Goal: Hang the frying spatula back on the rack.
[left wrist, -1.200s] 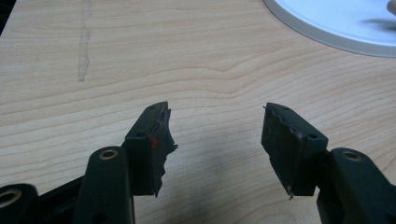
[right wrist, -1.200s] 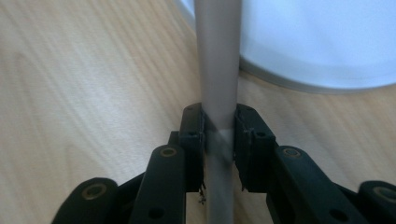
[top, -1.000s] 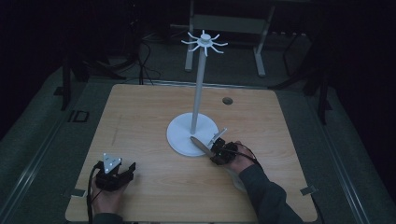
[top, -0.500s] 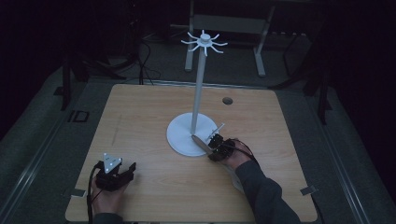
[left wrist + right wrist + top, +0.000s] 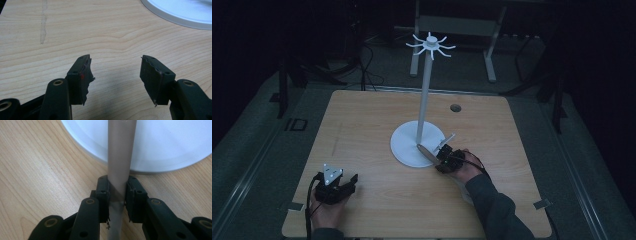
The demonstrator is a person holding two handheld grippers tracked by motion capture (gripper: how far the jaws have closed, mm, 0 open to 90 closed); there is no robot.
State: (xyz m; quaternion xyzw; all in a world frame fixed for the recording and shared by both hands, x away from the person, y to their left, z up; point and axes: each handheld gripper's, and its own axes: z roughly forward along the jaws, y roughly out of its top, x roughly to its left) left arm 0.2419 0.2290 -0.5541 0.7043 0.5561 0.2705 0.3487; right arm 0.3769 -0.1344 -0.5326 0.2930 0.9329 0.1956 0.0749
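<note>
The wooden desk (image 5: 377, 125) is the largest thing here, a pale board with rounded corners, dark floor all around it. Most of its top is bare: the whole far left part, the far right part and the near middle lie open. One small round hole (image 5: 455, 107) sits near the far edge, right of centre.

One white stand (image 5: 426, 90) rises from the middle of the desk: a round flat base (image 5: 404, 145), a single thin upright pole, and a small crown of short spokes at the top. The base lies well clear of every desk edge.

One long, flat, greyish-tan strip (image 5: 120, 157) is the thing being handled. It looks smooth and plain, and its far part lies over the near right rim of the white base, while its near part reaches back over the wood. In the high view it reads as a slim dark sliver (image 5: 426, 152) beside the base.

There are two tools. The right tool (image 5: 117, 195) pinches the strip, both jaws pressed to its sides, held by one hand (image 5: 467, 170) just beside the base. The left tool (image 5: 115, 72) is spread wide with nothing between its jaws, low over bare wood at the near left corner, well apart from the stand.
</note>
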